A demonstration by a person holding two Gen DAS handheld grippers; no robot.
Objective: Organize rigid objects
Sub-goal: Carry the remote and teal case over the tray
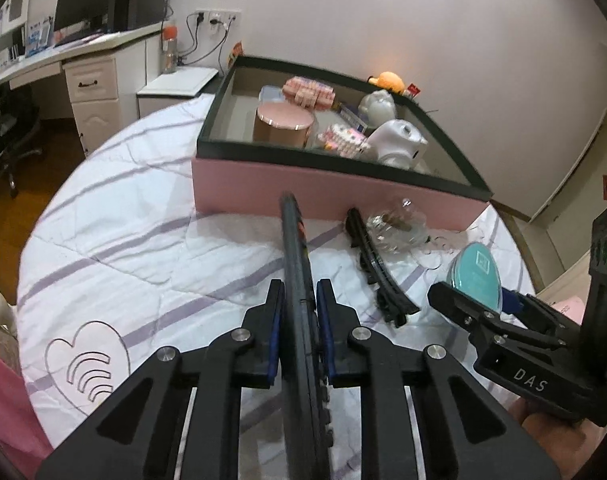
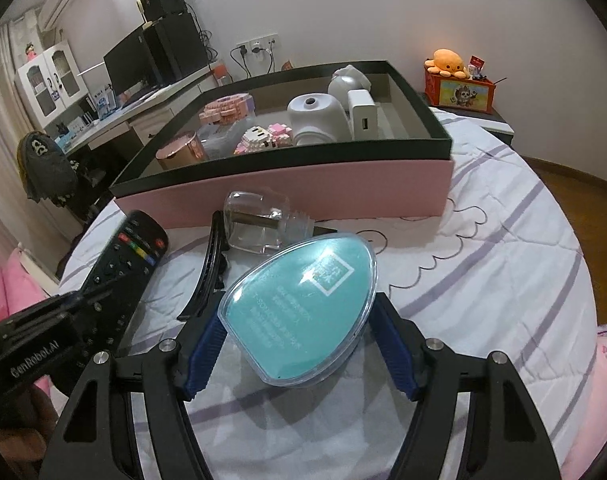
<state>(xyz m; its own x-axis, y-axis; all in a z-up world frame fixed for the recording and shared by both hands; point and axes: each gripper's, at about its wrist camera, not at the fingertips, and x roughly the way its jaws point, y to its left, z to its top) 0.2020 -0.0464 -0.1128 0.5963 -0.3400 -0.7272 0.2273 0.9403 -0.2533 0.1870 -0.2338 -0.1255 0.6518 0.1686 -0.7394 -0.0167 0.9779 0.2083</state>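
A black remote control (image 1: pixel 294 236) stands edge-on between the blue pads of my left gripper (image 1: pixel 299 292), which is shut on it just above the striped quilt. The right wrist view shows the remote's button face (image 2: pixel 121 276) with the left gripper (image 2: pixel 77 300) clamped on it. My right gripper (image 2: pixel 297 316) is shut on a teal egg-shaped case (image 2: pixel 303 292) with a clear rim, its pads pressing both sides. From the left wrist, that case (image 1: pixel 475 272) and the right gripper (image 1: pixel 479 298) sit at the right. A pink box (image 2: pixel 303 192) with a dark rim stands just beyond.
A clear glass bottle (image 2: pixel 255 220) and a black hair clip (image 2: pixel 207 272) lie on the quilt before the box wall (image 1: pixel 323 188). The box holds a pink tin, block figures and white items. A desk with monitors stands far left, a nightstand far right.
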